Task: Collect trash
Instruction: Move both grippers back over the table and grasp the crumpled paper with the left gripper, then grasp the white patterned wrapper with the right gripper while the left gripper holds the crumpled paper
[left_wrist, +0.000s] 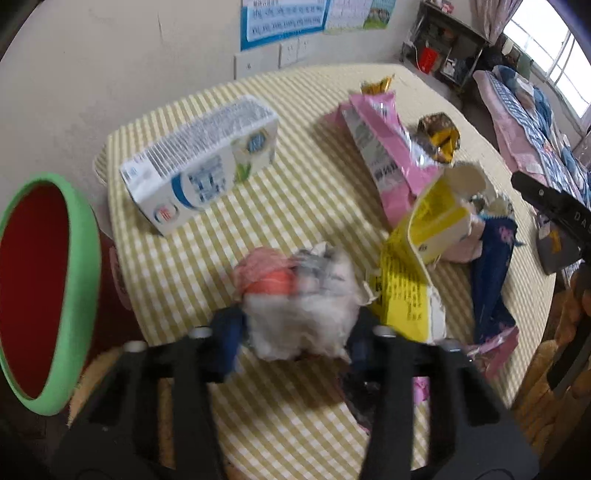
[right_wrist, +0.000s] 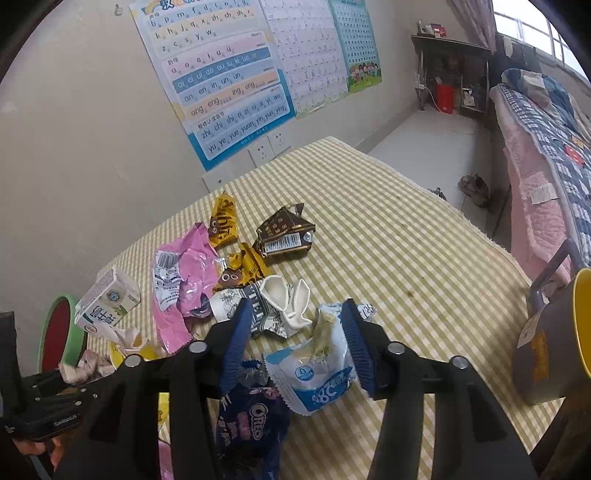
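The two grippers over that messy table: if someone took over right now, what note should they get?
Left gripper: closed on a crumpled tissue wad, just above the table.
Right gripper: open, straddling a white-and-blue wrapper; not gripped.
Bin: red with green rim, beside the table's left edge.
Done: nothing visibly binned.
Left: milk carton, pink bag, yellow packet, Oreo wrapper, brown wrappers.
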